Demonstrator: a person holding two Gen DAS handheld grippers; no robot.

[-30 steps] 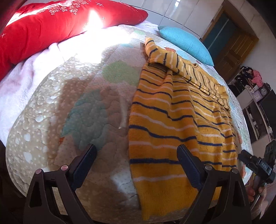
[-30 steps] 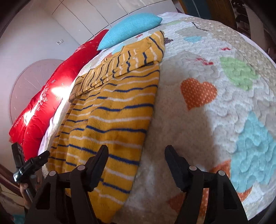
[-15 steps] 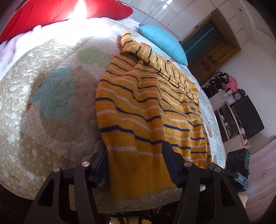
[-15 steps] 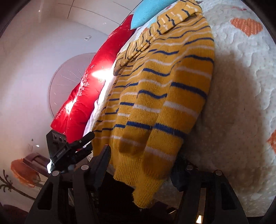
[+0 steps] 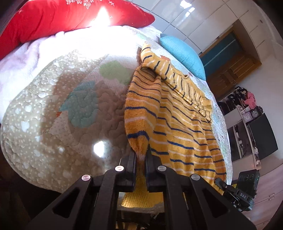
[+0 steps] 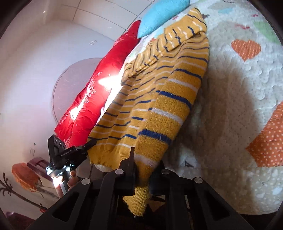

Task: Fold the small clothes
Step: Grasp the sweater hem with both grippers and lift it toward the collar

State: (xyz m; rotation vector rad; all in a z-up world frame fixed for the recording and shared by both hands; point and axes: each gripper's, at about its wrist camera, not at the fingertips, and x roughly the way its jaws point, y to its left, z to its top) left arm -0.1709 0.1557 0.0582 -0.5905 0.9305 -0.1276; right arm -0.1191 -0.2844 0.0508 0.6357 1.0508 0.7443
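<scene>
A small mustard-yellow sweater with navy and white stripes (image 5: pixel 176 113) lies on a quilted bedspread (image 5: pixel 53 113), sleeves folded across its far end. My left gripper (image 5: pixel 141 155) is shut on the sweater's near left hem corner, which is bunched between the jaws. My right gripper (image 6: pixel 141 164) is shut on the near right hem corner of the sweater (image 6: pixel 159 99), and the hem hangs down through the jaws. Each gripper shows in the other's view: the right one in the left wrist view (image 5: pixel 237 192), the left one in the right wrist view (image 6: pixel 70 154).
A red pillow (image 5: pixel 70 16) and a blue pillow (image 5: pixel 184 51) lie at the head of the bed. The bed's near edge runs just under both grippers. Shelves, a dark screen (image 5: pixel 261 136) and a wooden door (image 5: pixel 230 67) stand beyond the bed.
Both grippers were open beside the hem, moved onto the sweater's near corners and closed on them. The hem is now bunched and slightly lifted at both corners.
</scene>
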